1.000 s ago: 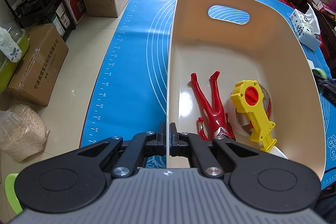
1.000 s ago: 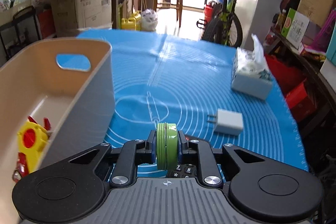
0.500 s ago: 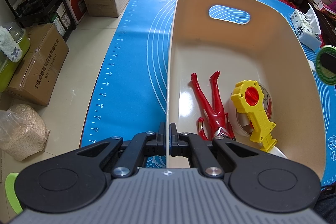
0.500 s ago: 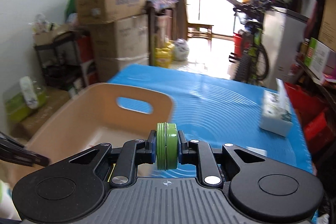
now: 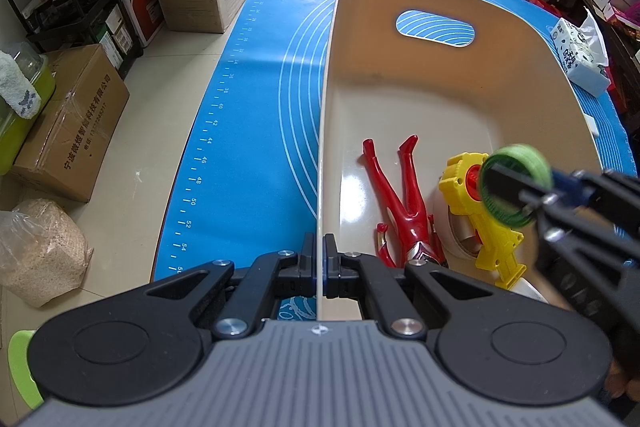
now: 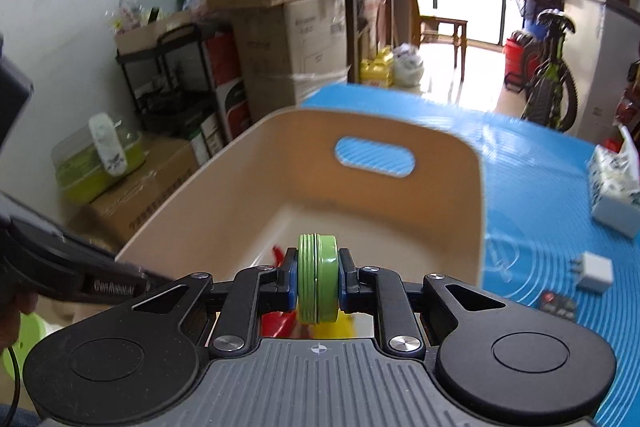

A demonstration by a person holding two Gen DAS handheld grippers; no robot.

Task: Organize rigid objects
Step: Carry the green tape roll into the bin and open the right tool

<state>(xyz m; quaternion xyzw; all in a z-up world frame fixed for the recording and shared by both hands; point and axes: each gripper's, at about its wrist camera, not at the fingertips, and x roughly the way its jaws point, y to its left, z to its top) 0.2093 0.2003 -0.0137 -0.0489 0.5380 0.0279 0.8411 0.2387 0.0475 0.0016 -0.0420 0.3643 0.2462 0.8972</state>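
Note:
A beige bin (image 5: 440, 75) with a handle slot stands on the blue mat (image 5: 256, 99). My left gripper (image 5: 319, 255) is shut on the bin's near left wall. Inside lie a red toy figure (image 5: 404, 199) and a yellow tape dispenser (image 5: 492, 239). My right gripper (image 6: 318, 279) is shut on a round green tin (image 6: 317, 279), held on edge above the bin (image 6: 360, 195). In the left wrist view the green tin (image 5: 516, 183) and the right gripper (image 5: 516, 187) hang over the bin's right side.
On the mat to the right of the bin lie a white charger (image 6: 596, 271), a small dark item (image 6: 558, 305) and a tissue pack (image 6: 616, 191). Cardboard boxes (image 6: 280, 7) and a black shelf cart (image 6: 176, 83) stand on the floor at the left. A bicycle (image 6: 548, 75) stands at the back.
My right gripper has carried the green tin leftwards from above the mat to above the bin, and it now shows in the left wrist view. The left gripper has kept still on the bin wall.

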